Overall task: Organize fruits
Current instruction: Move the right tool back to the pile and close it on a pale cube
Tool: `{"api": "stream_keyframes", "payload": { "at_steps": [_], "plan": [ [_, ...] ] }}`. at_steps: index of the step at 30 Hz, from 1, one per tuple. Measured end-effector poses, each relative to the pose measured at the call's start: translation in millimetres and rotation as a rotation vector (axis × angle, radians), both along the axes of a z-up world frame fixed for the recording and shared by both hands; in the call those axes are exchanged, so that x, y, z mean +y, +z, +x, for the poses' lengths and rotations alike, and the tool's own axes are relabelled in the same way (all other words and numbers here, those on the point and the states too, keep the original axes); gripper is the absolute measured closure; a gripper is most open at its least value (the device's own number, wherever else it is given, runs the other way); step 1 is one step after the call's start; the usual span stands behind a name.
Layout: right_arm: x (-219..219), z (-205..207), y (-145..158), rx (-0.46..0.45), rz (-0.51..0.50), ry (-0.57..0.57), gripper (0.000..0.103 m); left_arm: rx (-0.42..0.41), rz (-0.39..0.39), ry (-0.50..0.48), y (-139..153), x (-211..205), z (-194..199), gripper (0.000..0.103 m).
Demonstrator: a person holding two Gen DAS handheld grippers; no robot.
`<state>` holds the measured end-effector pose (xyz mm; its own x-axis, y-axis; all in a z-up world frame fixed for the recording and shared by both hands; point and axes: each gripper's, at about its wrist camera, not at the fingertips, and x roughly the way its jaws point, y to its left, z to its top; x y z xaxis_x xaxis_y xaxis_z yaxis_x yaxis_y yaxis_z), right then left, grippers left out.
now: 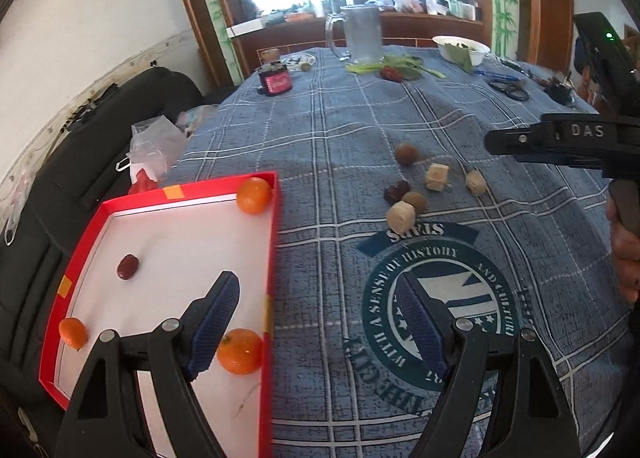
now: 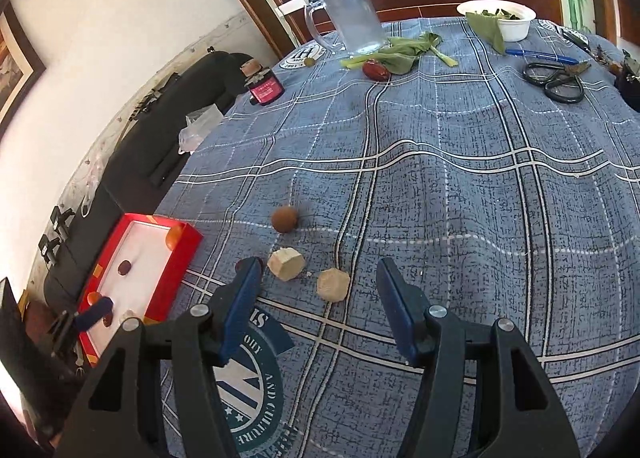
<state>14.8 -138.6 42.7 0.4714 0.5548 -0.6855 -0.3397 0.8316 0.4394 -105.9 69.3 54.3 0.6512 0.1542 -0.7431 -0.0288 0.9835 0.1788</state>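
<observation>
I am holding my left gripper (image 1: 320, 322) wide and empty over the red tray's (image 1: 160, 193) edge at lower left, where oranges (image 1: 253, 195) are collecting, while my right gripper (image 2: 316, 306), half-open and empty, is lining up on the loose fruits (image 2: 284, 219) mid-desk (image 2: 460, 197).

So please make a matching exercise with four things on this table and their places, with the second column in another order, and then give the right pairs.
Things:
1. red date
2. glass mug
3. scissors
4. brown round fruit

Places:
A. on the blue cloth, just beyond the beige blocks
B. inside the red tray, on its white floor
C. at the far right of the table, near a blue pen
D. at the far edge, beside green leaves

Pairs: 1-B, 2-D, 3-C, 4-A
</observation>
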Motion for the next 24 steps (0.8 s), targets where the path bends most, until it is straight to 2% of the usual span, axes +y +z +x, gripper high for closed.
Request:
{"api": "stream_keyframes", "payload": {
  "at_steps": [9, 24],
  "plan": [
    [15, -2, -8, -0.022, -0.054, 0.039, 0.041, -0.002, -0.012, -0.025, 0, -6, 5, 0.022],
    [45, -4, -30, -0.061, -0.218, 0.089, 0.061, 0.039, -0.046, -0.061, -15, -13, 14, 0.022]
  ]
}}
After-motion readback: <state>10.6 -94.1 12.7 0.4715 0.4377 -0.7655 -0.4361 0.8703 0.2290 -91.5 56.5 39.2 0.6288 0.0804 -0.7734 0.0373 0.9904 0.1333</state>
